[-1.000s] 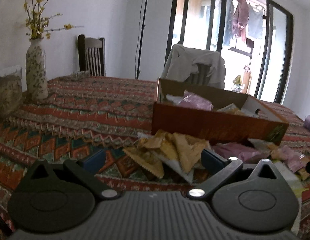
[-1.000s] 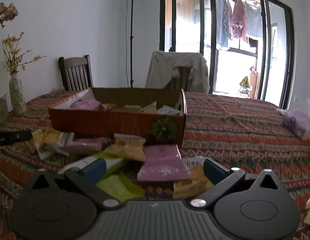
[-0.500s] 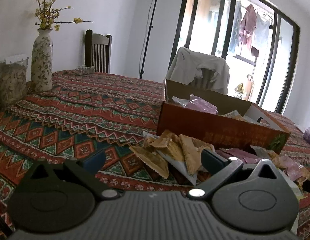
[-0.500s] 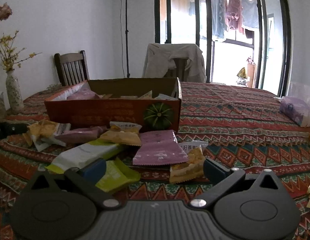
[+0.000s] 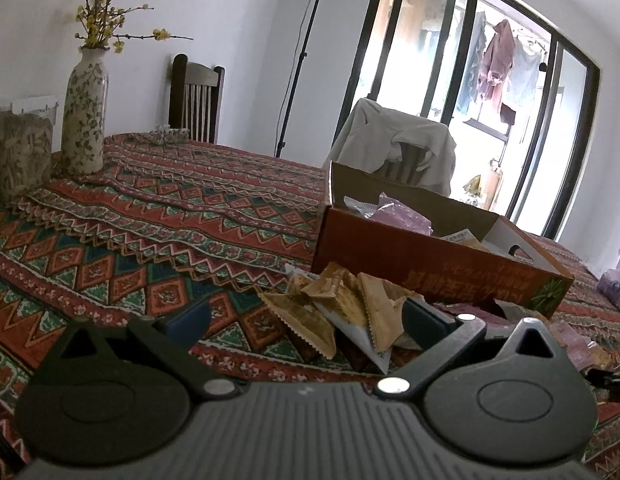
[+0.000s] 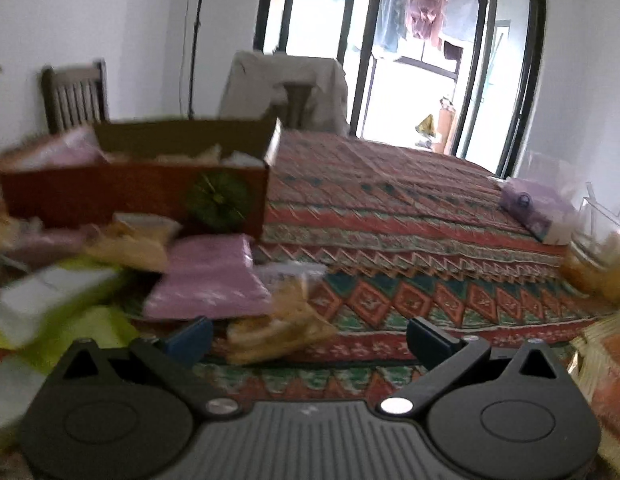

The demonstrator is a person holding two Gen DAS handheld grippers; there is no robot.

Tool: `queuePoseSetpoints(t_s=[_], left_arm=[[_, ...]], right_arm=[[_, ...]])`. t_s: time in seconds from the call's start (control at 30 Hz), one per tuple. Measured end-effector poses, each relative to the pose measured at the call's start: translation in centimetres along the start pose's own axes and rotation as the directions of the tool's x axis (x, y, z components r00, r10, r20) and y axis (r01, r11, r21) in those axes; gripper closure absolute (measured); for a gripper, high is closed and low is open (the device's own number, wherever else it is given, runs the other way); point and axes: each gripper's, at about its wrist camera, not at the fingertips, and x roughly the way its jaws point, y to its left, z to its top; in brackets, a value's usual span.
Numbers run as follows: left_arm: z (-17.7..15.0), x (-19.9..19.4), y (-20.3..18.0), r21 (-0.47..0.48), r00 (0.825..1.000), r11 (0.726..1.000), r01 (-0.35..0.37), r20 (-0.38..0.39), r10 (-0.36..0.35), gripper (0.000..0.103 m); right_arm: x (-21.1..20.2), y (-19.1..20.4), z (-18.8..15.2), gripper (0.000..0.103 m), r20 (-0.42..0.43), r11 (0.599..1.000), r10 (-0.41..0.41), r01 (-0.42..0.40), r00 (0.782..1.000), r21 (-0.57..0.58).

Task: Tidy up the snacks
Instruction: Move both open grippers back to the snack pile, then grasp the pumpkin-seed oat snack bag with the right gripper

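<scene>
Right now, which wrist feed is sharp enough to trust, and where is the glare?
Left wrist: sharp on the tan snack packets and cardboard box; balcony window blown out. Right wrist: motion-blurred, worst on the pink packet at left.

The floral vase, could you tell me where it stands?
In the left wrist view, the floral vase stands on the tablecloth at far left, beside a clear jar.

A home dining room: patterned tablecloth (image 5: 157, 216), flower vase (image 5: 85, 112), wooden chair (image 5: 195, 102).
</scene>
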Motion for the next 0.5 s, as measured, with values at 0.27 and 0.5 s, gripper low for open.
queuePoseSetpoints(t_s=[0.27, 0.5], left_arm=[[0.0, 0.1, 0.0, -0.001, 1.0, 1.0, -0.001, -0.005, 0.001, 0.0], [-0.1, 0.3, -0.1, 0.003, 1.0, 1.0, -0.006, -0.013, 0.006, 0.0]], right_arm=[[3.5, -0.3, 1.7, 0.0, -0.05, 0.998, 0.064, -0.065, 0.997, -0.025], [4.7, -1.1, 1.8, 0.0, -0.073, 0.983, 0.182, -0.179, 0.981, 0.04]])
